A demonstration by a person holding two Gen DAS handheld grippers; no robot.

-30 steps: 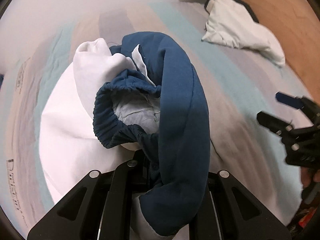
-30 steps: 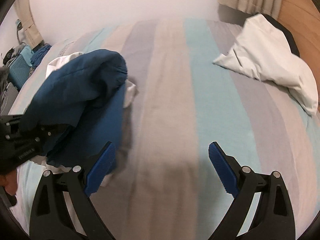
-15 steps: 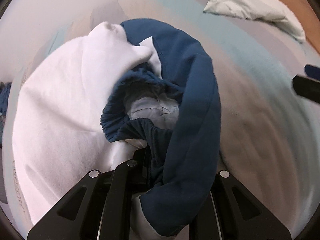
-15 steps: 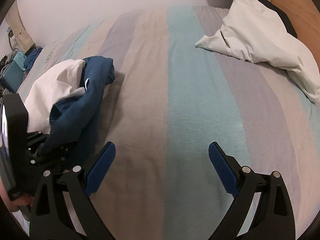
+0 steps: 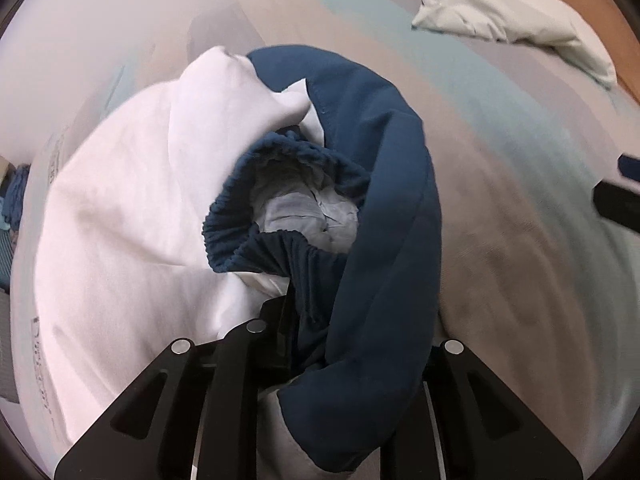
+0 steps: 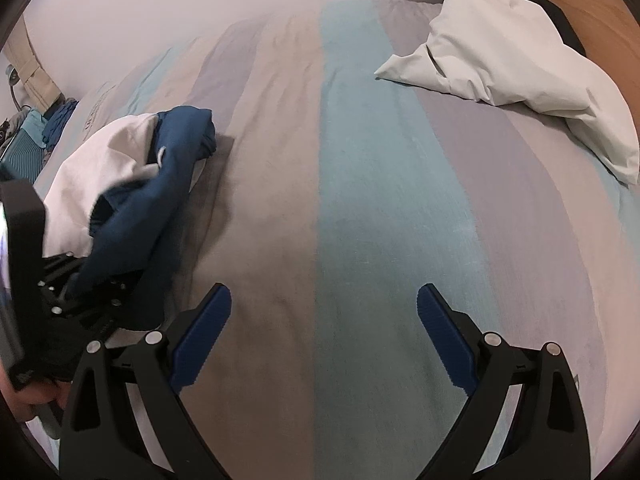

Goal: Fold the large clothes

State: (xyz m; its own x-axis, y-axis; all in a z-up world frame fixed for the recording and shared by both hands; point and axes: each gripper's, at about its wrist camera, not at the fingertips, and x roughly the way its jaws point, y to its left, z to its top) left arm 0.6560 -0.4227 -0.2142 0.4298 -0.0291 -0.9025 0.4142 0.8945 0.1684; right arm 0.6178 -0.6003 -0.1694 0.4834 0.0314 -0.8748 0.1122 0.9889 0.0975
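A navy blue and white garment (image 5: 372, 208) with an elastic cuff hangs bunched from my left gripper (image 5: 320, 320), which is shut on its blue cloth; the fingertips are buried in fabric. In the right wrist view the same garment (image 6: 132, 184) drapes over the left gripper (image 6: 80, 292) at the left, low over the striped bed (image 6: 360, 200). My right gripper (image 6: 324, 308) is open and empty, blue pads wide apart, over the bed's middle. Its tip also shows at the right edge of the left wrist view (image 5: 620, 200).
A white pillow (image 6: 512, 80) lies at the bed's far right by the wooden headboard (image 6: 592, 4); it also shows in the left wrist view (image 5: 512, 20). Blue and teal items (image 6: 28, 136) sit beyond the bed's left edge. A wall rises behind the bed.
The left gripper carried the garment lower and to the left, showing more of its white side. The right gripper stayed open and shifted forward over the bed.
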